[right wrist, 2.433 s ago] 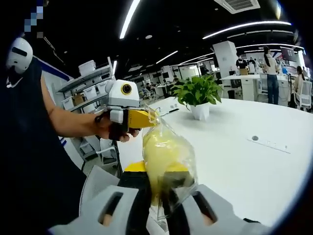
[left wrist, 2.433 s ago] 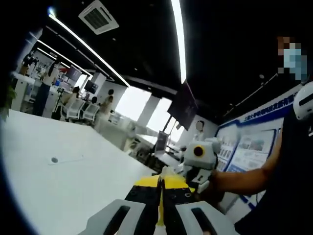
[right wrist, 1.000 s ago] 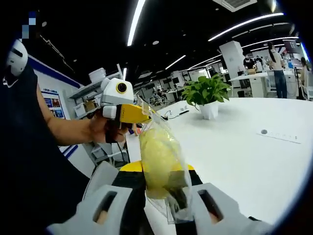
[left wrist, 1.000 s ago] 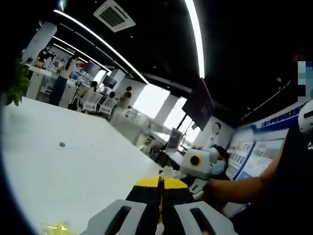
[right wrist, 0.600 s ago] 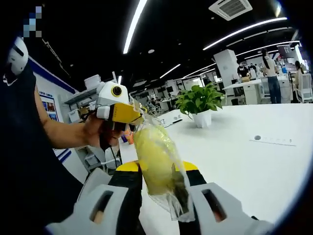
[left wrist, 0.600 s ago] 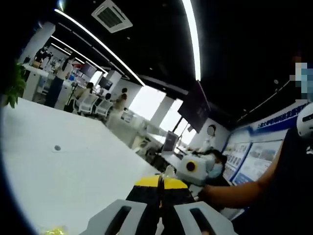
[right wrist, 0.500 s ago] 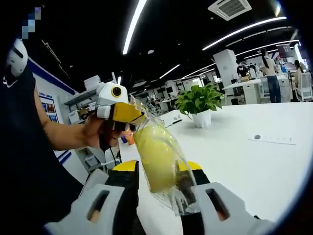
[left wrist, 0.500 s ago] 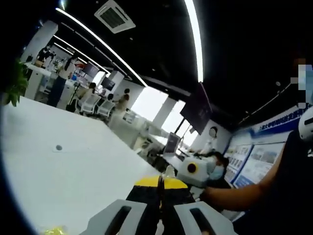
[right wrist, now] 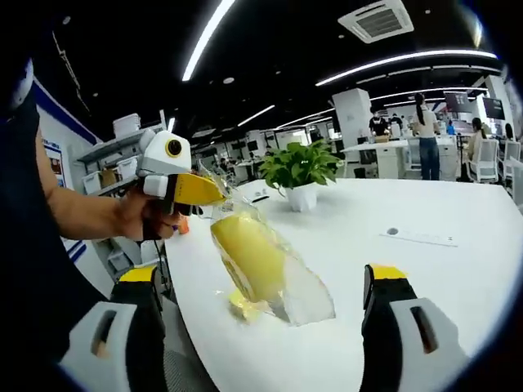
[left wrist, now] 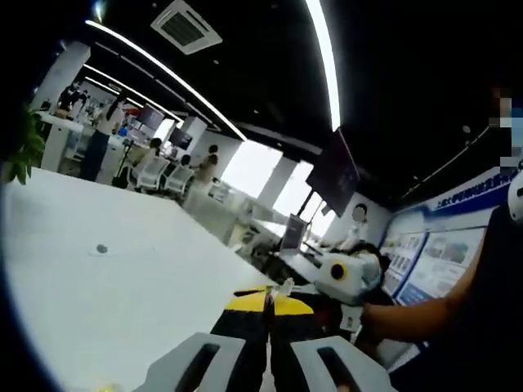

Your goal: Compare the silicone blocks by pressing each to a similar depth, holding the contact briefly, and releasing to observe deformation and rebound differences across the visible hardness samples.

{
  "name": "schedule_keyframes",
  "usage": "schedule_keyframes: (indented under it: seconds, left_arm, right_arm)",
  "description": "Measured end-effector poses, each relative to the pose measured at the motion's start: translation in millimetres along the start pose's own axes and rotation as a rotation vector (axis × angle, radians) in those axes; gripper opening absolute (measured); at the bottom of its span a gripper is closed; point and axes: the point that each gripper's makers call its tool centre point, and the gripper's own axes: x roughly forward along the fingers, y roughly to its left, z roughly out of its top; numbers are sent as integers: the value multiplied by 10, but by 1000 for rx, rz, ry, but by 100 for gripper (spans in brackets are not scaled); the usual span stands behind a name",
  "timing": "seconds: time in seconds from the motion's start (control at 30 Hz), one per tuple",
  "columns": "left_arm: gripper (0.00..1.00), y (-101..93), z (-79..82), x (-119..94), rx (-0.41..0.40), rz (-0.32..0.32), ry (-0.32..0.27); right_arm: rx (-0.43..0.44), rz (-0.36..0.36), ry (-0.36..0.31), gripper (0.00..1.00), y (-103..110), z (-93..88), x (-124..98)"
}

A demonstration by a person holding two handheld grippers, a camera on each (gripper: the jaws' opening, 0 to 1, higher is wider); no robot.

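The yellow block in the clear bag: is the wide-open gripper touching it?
Apart. In the right gripper view, the right gripper has its jaws spread wide, with bare table between each and the bagged yellow block.

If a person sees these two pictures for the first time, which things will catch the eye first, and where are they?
In the right gripper view, a yellow block in a clear plastic bag hangs in the middle, pinched at its top by the yellow-tipped left gripper above the white table. The right gripper stands wide open on both sides of it. Behind, a green potted plant stands on the table.
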Motion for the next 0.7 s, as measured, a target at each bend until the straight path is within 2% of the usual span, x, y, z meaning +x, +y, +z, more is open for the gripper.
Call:
schedule_keyframes:
  seconds: [0.1, 0.2, 0.37, 0.6, 0.7]
  left_arm:
    - [0, 21, -23, 31, -7, 2, -2]
    - [0, 32, -57, 56, -18, 4, -4]
    - [0, 125, -107, 79, -46, 29, -7]
    - [0, 274, -229, 83, -101, 60, -18]
    - [0, 316, -301, 82, -114, 66, -19]
  right_arm:
    - [19, -20, -27, 96, -33, 6, -78]
    - [-38, -94, -5, 96, -150, -76, -149]
    - [-62, -200, 17, 96, -301, -250, -293]
    - [-4, -231, 33, 96, -331, -492, -422]
    - [-34, -248, 34, 96, -325, -543, -476]
